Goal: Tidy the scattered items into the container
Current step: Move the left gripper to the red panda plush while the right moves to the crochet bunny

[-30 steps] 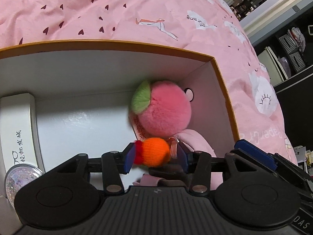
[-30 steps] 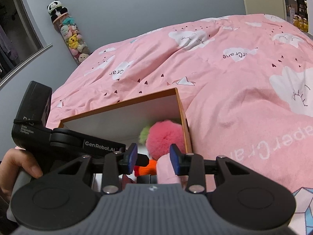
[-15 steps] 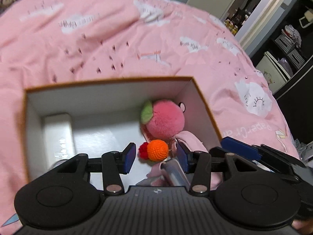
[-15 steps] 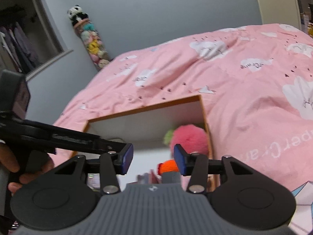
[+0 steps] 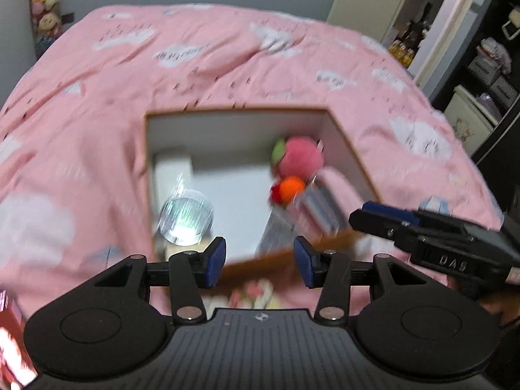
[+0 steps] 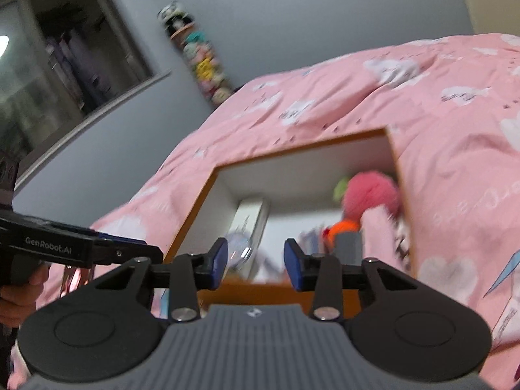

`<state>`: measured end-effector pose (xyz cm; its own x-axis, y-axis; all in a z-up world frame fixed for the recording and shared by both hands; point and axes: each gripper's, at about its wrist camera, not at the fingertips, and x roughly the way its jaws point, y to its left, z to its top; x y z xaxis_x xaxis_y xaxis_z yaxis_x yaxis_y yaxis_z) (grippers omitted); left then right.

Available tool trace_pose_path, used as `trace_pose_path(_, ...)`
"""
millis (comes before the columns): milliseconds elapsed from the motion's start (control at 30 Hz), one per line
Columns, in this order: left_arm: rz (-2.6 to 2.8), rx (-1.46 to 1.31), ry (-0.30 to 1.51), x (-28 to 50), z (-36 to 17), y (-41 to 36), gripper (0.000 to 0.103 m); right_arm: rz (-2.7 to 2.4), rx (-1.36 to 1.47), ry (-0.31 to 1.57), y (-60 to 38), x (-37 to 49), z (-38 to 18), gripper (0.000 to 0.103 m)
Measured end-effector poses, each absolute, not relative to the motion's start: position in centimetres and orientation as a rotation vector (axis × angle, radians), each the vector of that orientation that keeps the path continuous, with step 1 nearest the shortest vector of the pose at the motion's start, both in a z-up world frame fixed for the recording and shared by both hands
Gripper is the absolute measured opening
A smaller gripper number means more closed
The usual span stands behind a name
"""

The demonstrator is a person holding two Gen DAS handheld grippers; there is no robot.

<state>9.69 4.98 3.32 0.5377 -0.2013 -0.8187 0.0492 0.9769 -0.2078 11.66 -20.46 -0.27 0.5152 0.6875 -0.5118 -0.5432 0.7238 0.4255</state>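
The white box with an orange rim (image 5: 341, 149) sits on the pink bed. Inside it lie a pink plush ball with a green leaf (image 5: 300, 159), a small orange knitted ball (image 5: 292, 188), a round glittery disc (image 5: 187, 216) and a white case (image 5: 172, 175). My left gripper (image 5: 259, 261) hovers above the box's near edge, open and empty. My right gripper (image 6: 255, 265) hangs over the same near rim with its jaws closing on nothing. From that side the box (image 6: 292, 162), the plush ball (image 6: 370, 195) and the orange ball (image 6: 344, 227) are blurred.
Pink bedding (image 5: 97, 97) surrounds the box. A small pastel item (image 5: 256, 292) lies on the bed just before the near rim. A red object (image 5: 9, 341) shows at the lower left. A tube of plush toys (image 6: 201, 61) stands by the grey wall. Dark shelves (image 5: 487, 74) stand right of the bed.
The orange ball was between my left jaws a second ago and now lies in the box. The left gripper has risen and drawn back; the right gripper has pulled back a little.
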Motion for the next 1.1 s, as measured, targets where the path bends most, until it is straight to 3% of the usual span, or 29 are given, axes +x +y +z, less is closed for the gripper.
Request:
trace_pose_path(167, -0.128, -0.167, 1.112, 7.0, 0.9, 5.5, 0.054, 0.844, 0.111, 0.823, -18.8, 10.4, -2.6, 0.042)
trace_pose_path(233, -0.127, -0.15, 1.163, 6.2, -0.2, 5.6, 0.06, 0.869, 0.084, 0.875, -18.1, 10.3, -3.9, 0.043)
trace_pose_path(367, -0.104, -0.122, 1.25, 4.7, -2.0, 5.7, 0.063, 0.895, 0.031, 0.944, -16.4, 10.7, -6.0, 0.052)
trace_pose_path(533, -0.107, -0.145, 1.312, 3.7, -3.8, 6.0, 0.066, 0.903, -0.027, 0.982, -14.6, 11.4, -8.0, 0.053)
trace_pose_path(900, -0.079, -0.128, 1.338, 4.2, -6.5, 5.5, 0.079, 0.966, -0.005, 1.04, -12.1, 12.1, -9.7, 0.062)
trace_pose_path(1100, -0.063, -0.118, 1.342, 4.7, -7.6, 5.3, 0.084, 0.992, 0.031, 1.072, -11.3, 12.2, -10.3, 0.062)
